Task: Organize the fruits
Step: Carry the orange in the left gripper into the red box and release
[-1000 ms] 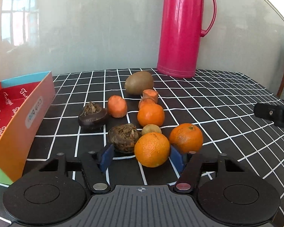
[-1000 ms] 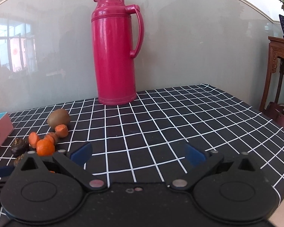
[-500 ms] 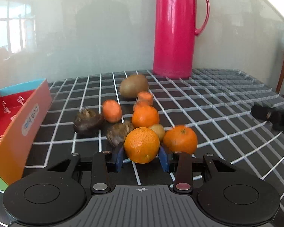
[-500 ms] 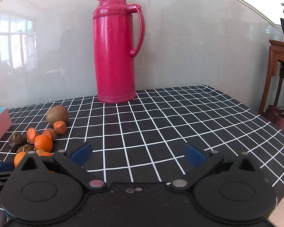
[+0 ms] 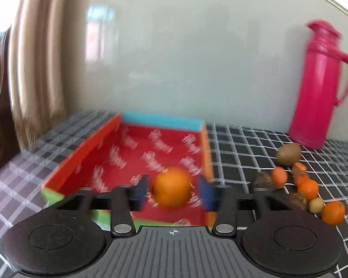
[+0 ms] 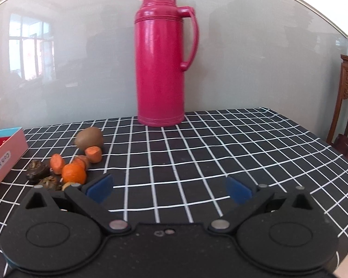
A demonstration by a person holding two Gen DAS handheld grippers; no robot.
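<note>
The left claw [image 5: 172, 192] stands slightly apart around the mandarin [image 5: 171, 191], over the red box [image 5: 85, 148]; contact is blurred, so the fruit may be dropping. Risk: it bounces past the low walls. The right claw [image 6: 169, 188] is spread wide and empty over clear worktop [image 6: 220, 143], beside the remaining fruits [image 6: 73, 173].

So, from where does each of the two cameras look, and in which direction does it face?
Left wrist: sits on the left gripper, faces the red box; its blurred blue fingers flank an orange in front of the box.
Right wrist: sits on the right gripper, faces the pink thermos at the wall; its fingers are spread, with nothing between them.
Both views share the thermos, the kiwi, the fruit pile and the box.
</note>
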